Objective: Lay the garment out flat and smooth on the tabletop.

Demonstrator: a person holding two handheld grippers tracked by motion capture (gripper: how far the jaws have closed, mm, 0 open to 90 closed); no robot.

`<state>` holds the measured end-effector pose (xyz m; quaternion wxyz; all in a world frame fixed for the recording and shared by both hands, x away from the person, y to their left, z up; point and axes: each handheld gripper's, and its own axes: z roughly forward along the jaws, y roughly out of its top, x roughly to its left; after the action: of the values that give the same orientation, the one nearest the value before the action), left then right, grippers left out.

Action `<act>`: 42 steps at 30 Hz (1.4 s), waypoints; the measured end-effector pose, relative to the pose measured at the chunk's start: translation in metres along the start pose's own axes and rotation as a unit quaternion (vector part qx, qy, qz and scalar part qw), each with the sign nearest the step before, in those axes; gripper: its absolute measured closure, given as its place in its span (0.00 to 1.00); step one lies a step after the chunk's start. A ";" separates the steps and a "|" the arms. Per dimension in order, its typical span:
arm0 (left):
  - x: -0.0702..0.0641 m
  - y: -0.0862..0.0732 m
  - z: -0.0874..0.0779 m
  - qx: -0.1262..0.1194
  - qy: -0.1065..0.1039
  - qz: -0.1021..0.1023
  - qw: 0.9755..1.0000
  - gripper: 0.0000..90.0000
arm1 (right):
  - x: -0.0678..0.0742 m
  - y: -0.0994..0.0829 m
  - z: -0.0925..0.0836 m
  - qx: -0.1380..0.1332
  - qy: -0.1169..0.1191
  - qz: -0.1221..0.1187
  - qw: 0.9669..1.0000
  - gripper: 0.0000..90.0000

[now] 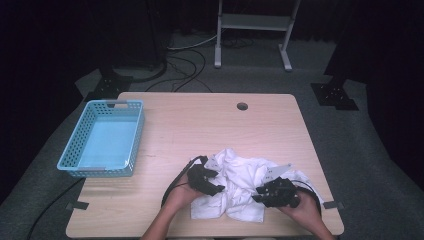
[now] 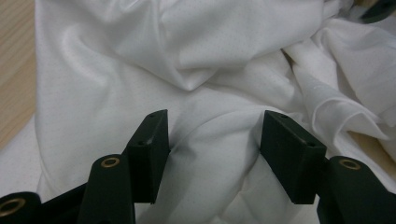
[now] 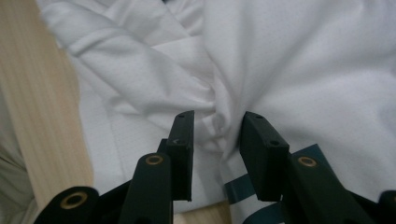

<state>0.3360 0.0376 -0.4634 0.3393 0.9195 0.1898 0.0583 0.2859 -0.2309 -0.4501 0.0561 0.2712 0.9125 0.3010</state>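
Observation:
A crumpled white cloth (image 1: pixel 240 170) lies on the wooden table (image 1: pixel 210 120) near its front edge. My left gripper (image 1: pixel 216 181) is at the cloth's left side. In the left gripper view (image 2: pixel 215 126) a raised hump of cloth (image 2: pixel 210 56) fills the gap and both pads press its sides. My right gripper (image 1: pixel 258 194) is at the cloth's right side. In the right gripper view (image 3: pixel 217 123) its jaws stand apart over a puckered fold of cloth (image 3: pixel 303 70), and the pads do not pinch it. A teal print (image 3: pixel 238 189) shows on the cloth near the jaws.
A light blue plastic basket (image 1: pixel 80 130) with nothing in it stands at the table's left edge. A round cable hole (image 1: pixel 242 106) sits near the far edge. Bare wood stretches between basket and cloth. A metal stand (image 1: pixel 252 22) is on the floor beyond.

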 end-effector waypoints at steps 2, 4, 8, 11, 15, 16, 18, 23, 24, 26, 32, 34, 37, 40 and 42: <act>0.001 -0.002 -0.002 0.000 0.002 0.001 1.000 0.46 | 0.009 -0.003 -0.006 -0.019 0.010 -0.012 1.000 0.72; 0.000 -0.004 -0.003 -0.001 0.003 0.000 1.000 0.46 | 0.014 -0.005 -0.003 -0.002 -0.001 -0.023 1.000 0.72; 0.001 -0.008 -0.006 0.003 0.007 0.002 1.000 0.46 | 0.014 -0.013 0.005 0.008 -0.001 -0.020 1.000 0.74; 0.001 -0.012 -0.009 0.003 0.010 0.001 1.000 0.46 | 0.014 -0.019 0.000 0.010 -0.003 -0.021 1.000 0.76; 0.005 -0.026 -0.022 0.007 0.016 -0.006 1.000 0.46 | 0.013 -0.032 -0.011 0.028 -0.006 -0.023 0.999 0.77; 0.005 -0.026 -0.022 0.007 0.016 -0.006 1.000 0.46 | 0.013 -0.032 -0.011 0.028 -0.006 -0.023 0.999 0.77; 0.006 -0.037 -0.032 0.010 0.023 -0.013 1.000 0.46 | 0.012 -0.044 -0.022 0.045 -0.004 -0.021 0.999 0.77; 0.007 -0.055 -0.048 0.014 0.032 -0.023 0.999 0.46 | 0.008 -0.062 -0.039 0.071 -0.005 -0.012 0.997 0.77; 0.007 -0.057 -0.051 0.017 0.034 -0.024 0.999 0.46 | 0.007 -0.065 -0.042 0.075 -0.004 -0.011 0.997 0.76; 0.006 -0.061 -0.055 0.021 0.036 -0.026 0.999 0.46 | 0.007 -0.069 -0.046 0.086 -0.002 -0.006 0.996 0.75; 0.005 -0.056 -0.060 0.018 0.030 -0.028 0.999 0.36 | 0.008 -0.057 -0.044 0.081 0.032 -0.002 0.996 0.64; 0.008 -0.048 -0.058 0.012 0.034 -0.027 0.999 0.33 | 0.001 -0.044 -0.042 0.055 0.027 -0.002 0.998 0.58; 0.018 -0.034 -0.051 0.004 0.054 -0.026 0.998 0.28 | -0.019 -0.022 -0.039 0.015 0.003 0.011 1.000 0.52; 0.032 -0.023 -0.039 -0.010 0.075 -0.046 0.996 0.20 | -0.046 -0.001 -0.029 -0.012 -0.008 0.036 0.999 0.48; 0.039 -0.021 -0.029 -0.002 0.075 -0.054 0.996 0.21 | -0.061 0.009 -0.019 -0.003 -0.027 0.043 0.999 0.47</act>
<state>0.3580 0.0850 -0.4557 0.3290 0.9001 0.2641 0.1086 0.3368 -0.2673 -0.4327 0.0682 0.3184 0.8971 0.2988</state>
